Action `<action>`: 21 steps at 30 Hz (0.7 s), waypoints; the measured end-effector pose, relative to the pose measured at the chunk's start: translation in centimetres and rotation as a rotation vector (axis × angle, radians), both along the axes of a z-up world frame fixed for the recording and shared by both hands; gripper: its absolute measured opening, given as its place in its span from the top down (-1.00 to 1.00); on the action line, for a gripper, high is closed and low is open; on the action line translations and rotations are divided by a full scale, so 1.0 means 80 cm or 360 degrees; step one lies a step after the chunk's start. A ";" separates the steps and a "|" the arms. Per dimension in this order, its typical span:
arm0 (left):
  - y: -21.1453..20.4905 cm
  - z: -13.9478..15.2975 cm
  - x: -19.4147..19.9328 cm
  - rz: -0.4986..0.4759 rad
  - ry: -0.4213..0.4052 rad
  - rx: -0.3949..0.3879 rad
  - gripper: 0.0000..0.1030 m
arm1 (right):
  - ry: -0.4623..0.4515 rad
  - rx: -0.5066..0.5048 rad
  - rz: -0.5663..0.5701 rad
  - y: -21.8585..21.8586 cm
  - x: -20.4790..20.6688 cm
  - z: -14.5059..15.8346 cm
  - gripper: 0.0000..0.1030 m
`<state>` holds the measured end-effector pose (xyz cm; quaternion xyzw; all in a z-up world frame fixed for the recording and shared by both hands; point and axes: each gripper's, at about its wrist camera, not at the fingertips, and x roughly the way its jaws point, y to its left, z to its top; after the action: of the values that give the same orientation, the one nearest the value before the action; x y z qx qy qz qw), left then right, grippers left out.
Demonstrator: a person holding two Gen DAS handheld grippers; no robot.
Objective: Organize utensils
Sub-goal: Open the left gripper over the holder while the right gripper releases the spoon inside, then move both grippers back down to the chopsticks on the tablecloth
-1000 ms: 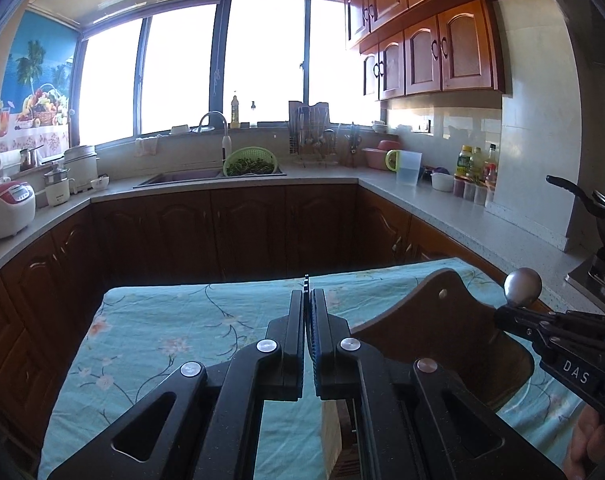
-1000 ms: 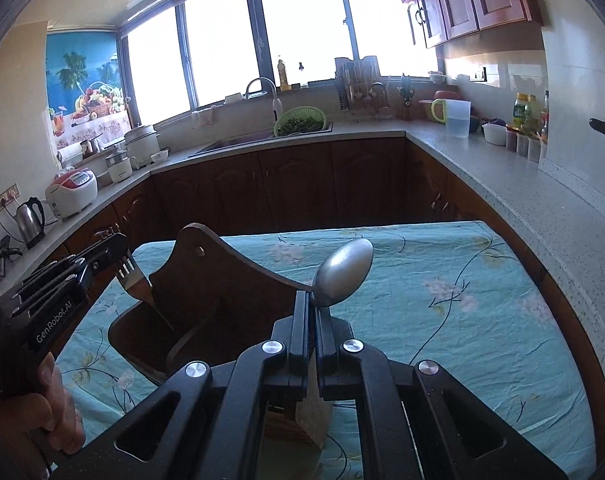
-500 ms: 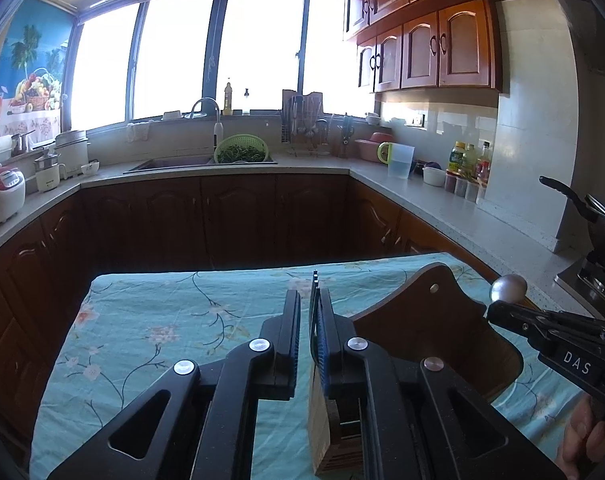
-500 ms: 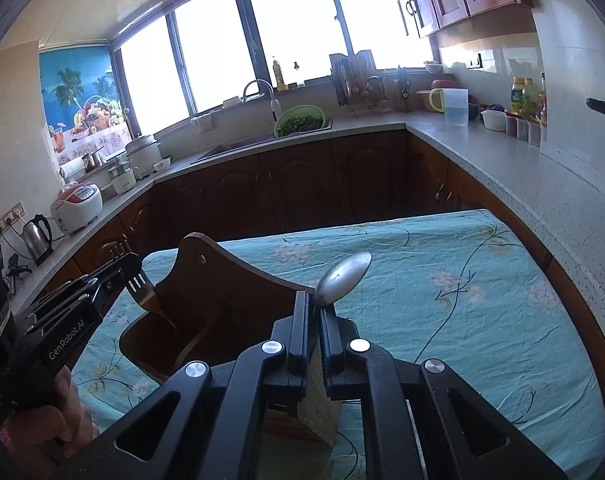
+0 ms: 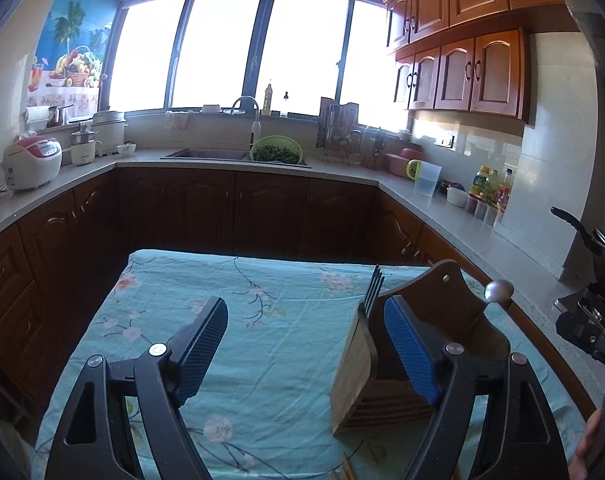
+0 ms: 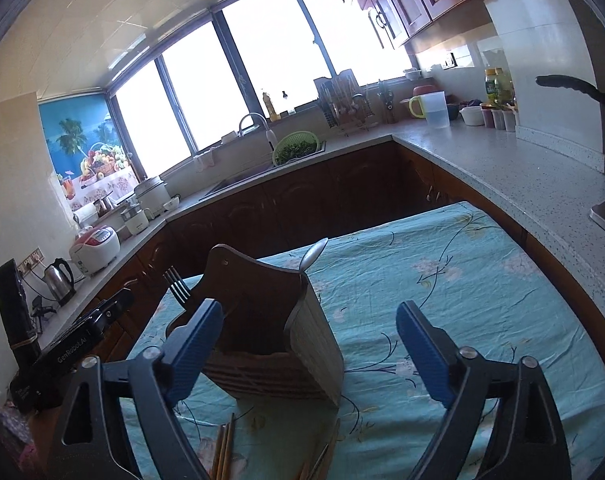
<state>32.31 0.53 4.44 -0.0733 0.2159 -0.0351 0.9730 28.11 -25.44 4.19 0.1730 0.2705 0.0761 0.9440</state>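
A brown wooden utensil holder (image 5: 430, 344) (image 6: 274, 320) stands on the table with the floral teal cloth (image 5: 262, 320) (image 6: 442, 292). A fork (image 5: 372, 290) (image 6: 177, 286) and a spoon (image 5: 498, 291) (image 6: 314, 254) stand upright in it. My left gripper (image 5: 306, 344) is open and empty, just left of the holder. My right gripper (image 6: 310, 348) is open and empty, its left finger in front of the holder. Wooden chopsticks (image 6: 224, 452) lie on the cloth near the front edge.
Dark cabinets and a grey countertop (image 5: 462, 228) run around the table. A sink with a green colander (image 5: 276, 152) is at the back. A rice cooker (image 5: 32, 162) and kettle (image 6: 60, 280) stand at the left. Bottles and a jug (image 6: 434, 108) are at the right.
Both grippers opened and let go: the fork and the spoon now stand in the holder. Both grippers have drawn back and apart from the holder.
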 end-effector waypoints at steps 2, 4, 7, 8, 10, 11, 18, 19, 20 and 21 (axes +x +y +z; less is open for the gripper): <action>0.005 -0.002 -0.020 0.0011 0.0018 -0.0014 -0.59 | -0.0017 0.0002 -0.0018 -0.002 -0.019 0.000 -0.89; 0.011 -0.004 -0.040 0.0011 0.0040 -0.0033 -0.59 | -0.0006 0.0018 -0.0015 -0.004 -0.035 -0.002 -0.89; 0.020 -0.004 -0.071 0.0007 0.0071 -0.0066 -0.62 | 0.0013 0.0046 -0.0027 -0.007 -0.063 -0.008 -0.89; 0.023 -0.004 -0.081 0.0005 0.0081 -0.0074 -0.62 | 0.0016 0.0055 -0.0030 -0.007 -0.073 -0.009 -0.89; 0.028 -0.006 -0.101 -0.0003 0.0097 -0.0084 -0.64 | 0.0034 0.0069 -0.0040 -0.009 -0.092 -0.014 -0.89; 0.029 -0.008 -0.111 -0.0004 0.0110 -0.0086 -0.64 | 0.0046 0.0076 -0.0045 -0.011 -0.099 -0.017 -0.89; 0.042 -0.015 -0.163 -0.0030 0.0203 -0.0136 -0.66 | 0.0136 0.0095 -0.0071 -0.013 -0.150 -0.041 -0.89; 0.043 -0.017 -0.169 -0.0032 0.0214 -0.0146 -0.66 | 0.0147 0.0088 -0.0082 -0.013 -0.156 -0.045 -0.89; 0.045 -0.018 -0.174 -0.0042 0.0227 -0.0158 -0.65 | 0.0153 0.0080 -0.0091 -0.012 -0.164 -0.048 -0.89; 0.043 -0.020 -0.177 -0.0059 0.0237 -0.0167 -0.66 | 0.0155 0.0073 -0.0099 -0.012 -0.172 -0.052 -0.89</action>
<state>18.13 3.95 2.85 -0.1227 0.2867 -0.0587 0.9483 14.38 -26.39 0.03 0.2065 0.3088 0.0445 0.9274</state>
